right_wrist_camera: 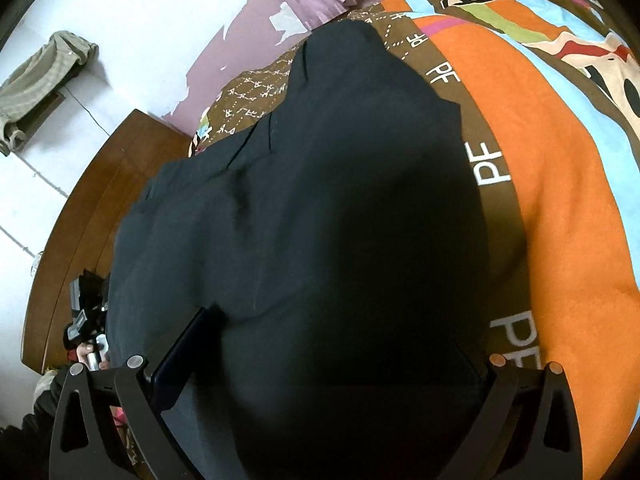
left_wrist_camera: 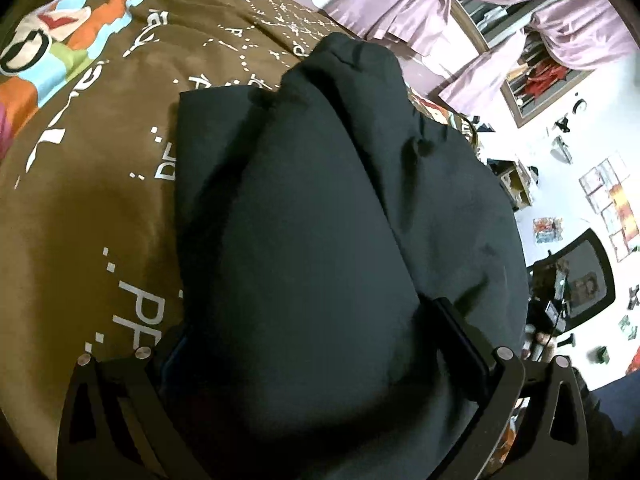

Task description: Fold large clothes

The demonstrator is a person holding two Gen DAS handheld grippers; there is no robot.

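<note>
Trousers, dark and large, spread lengthwise on the bed cover, waist end near both cameras, legs running toward the far edge of the bed. Laid doubled, one leg over the other, with a long crease down the middle in the left wrist view. Near the bed's wooden side edge in the right wrist view, well in from the orange band of the cover on the other side.

Left gripper spread wide, fingers either side of the near cloth, nothing pinched. Right gripper likewise splayed, dark cloth lying between the fingers, no clear clamp on it; whether the pads touch the fabric cannot be told.

Probably soft, limp cloth of middling weight: no stiffness, sure to sag and drape between two holds, not fragile, smooth enough to slip from a shallow pinch. Best taken at the near hem corners, one per gripper, biting through all layers so the lower leg is not left behind. Lift low and carry evenly toward the far end, else the layers slide apart.
</note>
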